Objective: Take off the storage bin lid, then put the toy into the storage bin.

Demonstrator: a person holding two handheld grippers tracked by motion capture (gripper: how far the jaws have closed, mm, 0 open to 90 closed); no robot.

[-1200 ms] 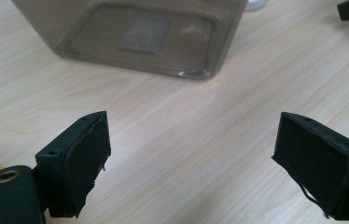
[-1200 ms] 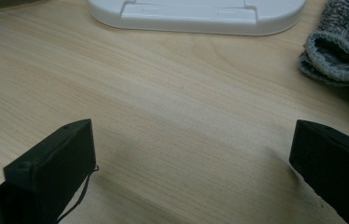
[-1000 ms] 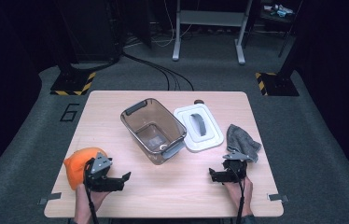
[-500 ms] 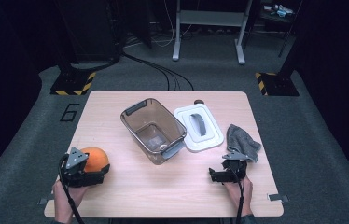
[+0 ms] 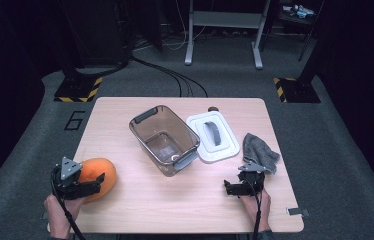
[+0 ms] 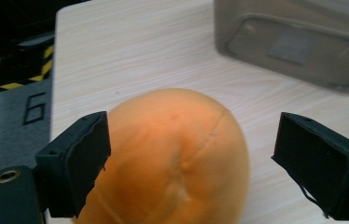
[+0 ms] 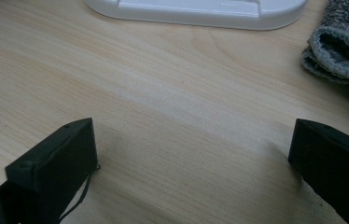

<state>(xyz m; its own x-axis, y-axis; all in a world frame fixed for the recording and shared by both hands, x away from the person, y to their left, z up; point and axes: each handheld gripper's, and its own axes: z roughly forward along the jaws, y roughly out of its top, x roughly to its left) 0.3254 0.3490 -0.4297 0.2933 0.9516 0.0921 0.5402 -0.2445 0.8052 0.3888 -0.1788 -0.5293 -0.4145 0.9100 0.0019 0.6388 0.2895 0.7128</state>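
Room is dim; floor and background fall to near black toward all edges of the high view. The tabletop (image 5: 140,210) is evenly lit from above, no glare, only short soft shadows. High view is soft and low in detail. In the left gripper view the orange ball (image 6: 172,158) is slightly blurred, as is the clear container (image 6: 294,42) at the top right. In the right gripper view the wood grain is sharp; faint shadows lie beside each jaw.
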